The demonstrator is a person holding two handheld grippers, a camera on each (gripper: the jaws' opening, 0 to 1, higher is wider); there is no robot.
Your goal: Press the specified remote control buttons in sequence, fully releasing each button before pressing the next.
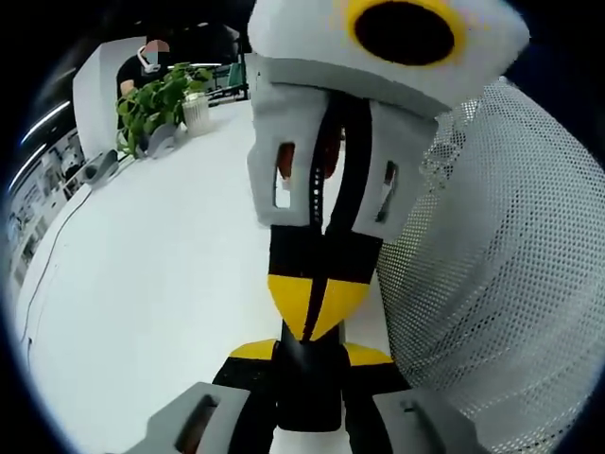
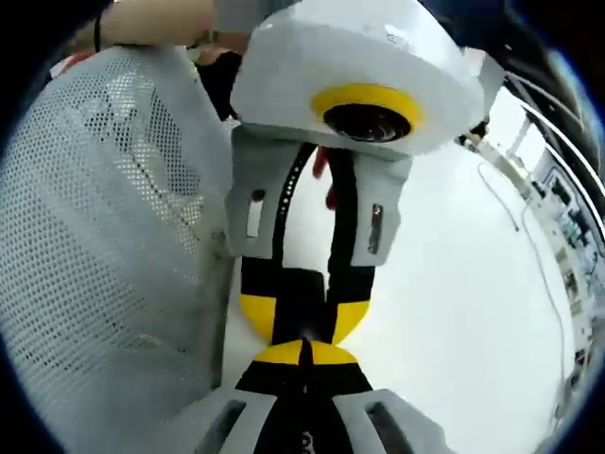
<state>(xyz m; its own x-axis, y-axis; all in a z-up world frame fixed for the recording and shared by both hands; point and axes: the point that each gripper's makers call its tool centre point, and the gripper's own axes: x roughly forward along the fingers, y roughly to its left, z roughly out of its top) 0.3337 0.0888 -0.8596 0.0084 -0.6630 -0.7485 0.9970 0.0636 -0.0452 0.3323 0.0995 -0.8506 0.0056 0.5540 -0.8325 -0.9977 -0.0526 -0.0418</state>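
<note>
White worktop, left tool pinching what looks like the black remote steady so the right tool, pressed together, can poke buttons.

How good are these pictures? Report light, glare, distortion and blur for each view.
Left gripper view: bright, even light, with the white table nearly washed out; the fisheye bulges the basket; the right gripper, very near the lens, looks soft. Right gripper view: flat light again, table pale, basket curved by the lens, left gripper close and slightly blurred.
</note>
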